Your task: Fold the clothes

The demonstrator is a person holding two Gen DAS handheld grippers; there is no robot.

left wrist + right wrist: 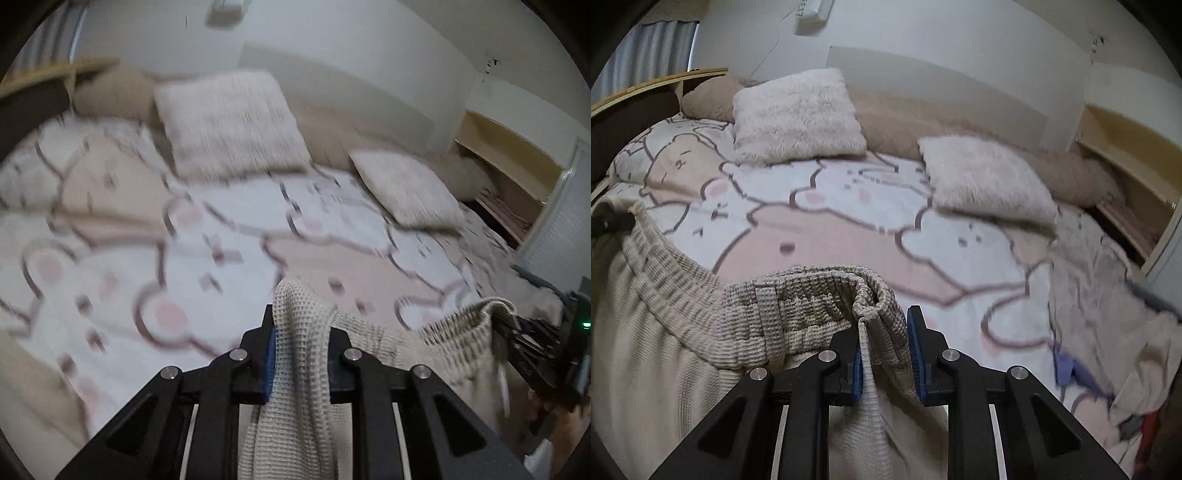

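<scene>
Left wrist: we are seeing the left gripper (301, 332) clamping a fold of the knit (299, 354) above the bed (110, 280). Right wrist: the right gripper (882, 339) is pinching its waistband — cloth sagging between both.

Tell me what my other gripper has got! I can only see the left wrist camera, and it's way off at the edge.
Observer: The right gripper has its jaws shut on the knit garment, on the ribbed waistband just where the drawstring comes out.
Operator: Is there more stuff to fold?
Observer: Yes. A rumpled pile of clothes lies on the right side of the bed, with a purple piece in it.
</scene>
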